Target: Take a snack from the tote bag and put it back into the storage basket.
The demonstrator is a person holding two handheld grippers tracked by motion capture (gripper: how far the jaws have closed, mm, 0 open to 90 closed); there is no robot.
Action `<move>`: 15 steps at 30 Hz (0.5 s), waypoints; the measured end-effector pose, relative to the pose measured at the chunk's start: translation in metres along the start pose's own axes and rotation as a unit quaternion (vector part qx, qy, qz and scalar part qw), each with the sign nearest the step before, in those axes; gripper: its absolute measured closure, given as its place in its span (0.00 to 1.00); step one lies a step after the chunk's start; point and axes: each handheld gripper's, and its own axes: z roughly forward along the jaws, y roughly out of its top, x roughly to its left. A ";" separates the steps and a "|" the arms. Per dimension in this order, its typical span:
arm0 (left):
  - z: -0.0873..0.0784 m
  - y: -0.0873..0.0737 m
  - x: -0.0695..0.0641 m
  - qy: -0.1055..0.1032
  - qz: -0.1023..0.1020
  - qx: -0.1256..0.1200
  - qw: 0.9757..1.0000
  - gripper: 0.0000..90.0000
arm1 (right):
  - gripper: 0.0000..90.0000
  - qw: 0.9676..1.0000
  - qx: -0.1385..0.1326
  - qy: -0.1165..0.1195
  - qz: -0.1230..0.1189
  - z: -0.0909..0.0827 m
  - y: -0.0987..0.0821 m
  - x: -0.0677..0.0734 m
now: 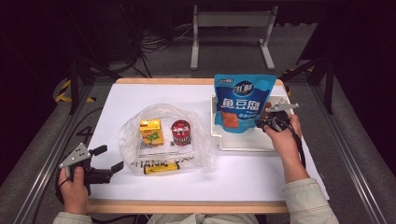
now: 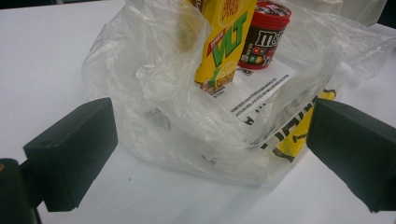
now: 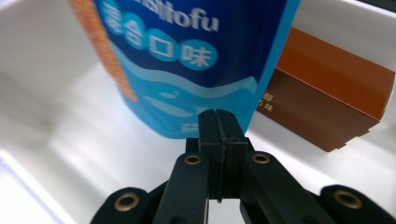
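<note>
Over white tray (image 1: 243,142), right tongs (image 3: 218,122) clamped on blue pouch (image 3: 187,60), brown box (image 3: 327,98) behind, left tongs (image 2: 210,154) apart.

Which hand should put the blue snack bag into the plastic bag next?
Right. The right gripper is already shut on the blue snack bag's lower edge, lifting it over the white tray. The left gripper waits open beside the plastic bag.

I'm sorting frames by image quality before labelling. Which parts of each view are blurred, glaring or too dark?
High view: the white table is bright, the surroundings fall into near-black. Left gripper view: the plastic bag throws glare, and the near black pads are soft. Right gripper view: the blue pouch is blurred from closeness, and the white tray washes out.
</note>
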 end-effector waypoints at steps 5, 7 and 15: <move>-0.001 0.000 0.000 0.000 -0.004 -0.001 1.000 0.03 | 0.96 1.000 -0.019 0.021 -0.010 -0.020 0.008 0.007; -0.001 0.000 0.000 0.000 -0.004 -0.001 1.000 0.03 | 0.95 0.999 -0.022 0.023 -0.012 -0.023 0.010 0.009; 0.000 0.000 0.000 0.000 -0.006 0.000 1.000 0.03 | 0.72 0.996 -0.029 0.079 -0.027 -0.039 0.023 0.028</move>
